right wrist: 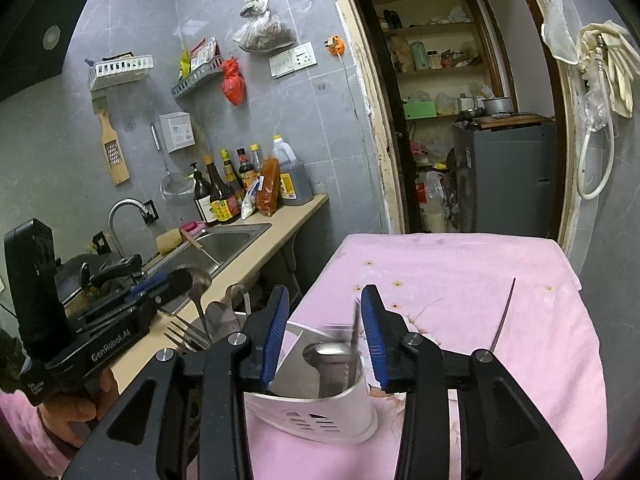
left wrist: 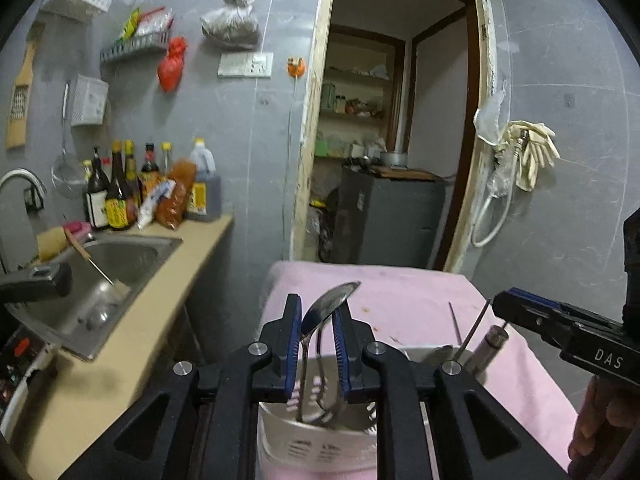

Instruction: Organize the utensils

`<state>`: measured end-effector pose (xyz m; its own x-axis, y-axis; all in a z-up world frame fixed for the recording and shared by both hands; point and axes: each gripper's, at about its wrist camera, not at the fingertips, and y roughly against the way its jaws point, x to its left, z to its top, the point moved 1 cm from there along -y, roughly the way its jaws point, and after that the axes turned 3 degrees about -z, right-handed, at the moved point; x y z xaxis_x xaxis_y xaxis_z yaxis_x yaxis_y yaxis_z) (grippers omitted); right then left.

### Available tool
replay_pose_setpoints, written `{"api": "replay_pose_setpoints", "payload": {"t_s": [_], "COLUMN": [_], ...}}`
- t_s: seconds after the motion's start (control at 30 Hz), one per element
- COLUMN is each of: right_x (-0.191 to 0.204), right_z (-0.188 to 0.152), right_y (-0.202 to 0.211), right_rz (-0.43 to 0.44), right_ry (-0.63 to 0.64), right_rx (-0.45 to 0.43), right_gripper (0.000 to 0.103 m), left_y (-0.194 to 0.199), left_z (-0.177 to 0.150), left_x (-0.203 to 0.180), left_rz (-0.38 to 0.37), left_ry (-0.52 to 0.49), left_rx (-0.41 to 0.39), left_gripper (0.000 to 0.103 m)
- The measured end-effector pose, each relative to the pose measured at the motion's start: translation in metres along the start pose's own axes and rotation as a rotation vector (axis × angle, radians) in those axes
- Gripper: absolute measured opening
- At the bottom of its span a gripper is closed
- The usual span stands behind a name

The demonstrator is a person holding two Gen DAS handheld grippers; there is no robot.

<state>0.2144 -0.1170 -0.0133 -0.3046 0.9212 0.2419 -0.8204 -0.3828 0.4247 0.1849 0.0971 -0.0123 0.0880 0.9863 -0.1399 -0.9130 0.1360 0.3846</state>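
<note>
A white utensil holder [left wrist: 320, 444] stands on the pink-covered table [left wrist: 416, 300]; it also shows in the right wrist view [right wrist: 320, 412]. My left gripper [left wrist: 318, 320] is shut on a steel spoon [left wrist: 330, 300], handle down in the holder, bowl up. My right gripper [right wrist: 324, 320] is open above the holder's other compartment, where a metal-handled utensil [right wrist: 332, 364] and a thin blurred blade [right wrist: 355, 326] sit between the jaws. Forks and a spoon [right wrist: 200, 320] stand in the left compartment. A thin skewer [right wrist: 504, 316] lies on the cloth to the right.
A counter [right wrist: 256, 248] with a steel sink [right wrist: 224, 244], sauce bottles [right wrist: 224, 192] and a tap [right wrist: 124, 212] runs along the left. A doorway [right wrist: 460, 120] to a pantry with a grey cabinet [right wrist: 508, 176] lies behind the table.
</note>
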Motion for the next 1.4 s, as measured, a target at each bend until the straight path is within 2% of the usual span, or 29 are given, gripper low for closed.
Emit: {"api": "replay_pose_setpoints", "payload": {"t_s": [0.17, 0.37, 0.43, 0.5, 0.67, 0.8, 0.97, 1.17, 1.27, 1.4], "right_x": [-0.005, -0.018, -0.023, -0.028, -0.038, -0.042, -0.048, -0.064, -0.074, -0.096], "right_z": [-0.002, -0.005, -0.006, -0.007, -0.006, -0.005, -0.005, -0.010, -0.012, -0.015], "right_y": [0.007, 0.025, 0.034, 0.042, 0.063, 0.082, 0.105, 0.137, 0.152, 0.172], "right_rz": [-0.004, -0.032, -0.054, -0.072, -0.125, -0.176, -0.227, -0.289, -0.312, -0.334], "right_ry": [-0.028, -0.072, -0.080, -0.087, -0.104, -0.109, -0.124, -0.153, -0.169, -0.188], "right_rx": [-0.019, -0.054, -0.066, -0.076, -0.107, -0.146, -0.179, -0.220, -0.235, -0.248], "right_gripper": [0.042, 0.054, 0.059, 0.065, 0.074, 0.081, 0.091, 0.100, 0.101, 0.101], "left_y": [0.001, 0.005, 0.011, 0.017, 0.028, 0.037, 0.046, 0.054, 0.055, 0.054], "left_z": [-0.003, -0.002, 0.000, 0.004, 0.014, 0.019, 0.020, 0.020, 0.018, 0.016], "left_x": [0.000, -0.009, -0.013, -0.018, -0.035, -0.052, -0.072, -0.092, -0.107, -0.136], "left_rz": [-0.018, -0.021, -0.022, -0.007, -0.009, -0.022, -0.042, -0.065, -0.078, -0.097], "left_ry": [0.032, 0.037, 0.037, 0.042, 0.024, -0.010, -0.042, -0.055, -0.058, -0.076], "left_rx": [0.034, 0.058, 0.037, 0.005, -0.039, -0.068, -0.078, -0.083, -0.080, -0.075], "left_gripper": [0.021, 0.026, 0.035, 0.055, 0.059, 0.073, 0.081, 0.098, 0.102, 0.103]}}
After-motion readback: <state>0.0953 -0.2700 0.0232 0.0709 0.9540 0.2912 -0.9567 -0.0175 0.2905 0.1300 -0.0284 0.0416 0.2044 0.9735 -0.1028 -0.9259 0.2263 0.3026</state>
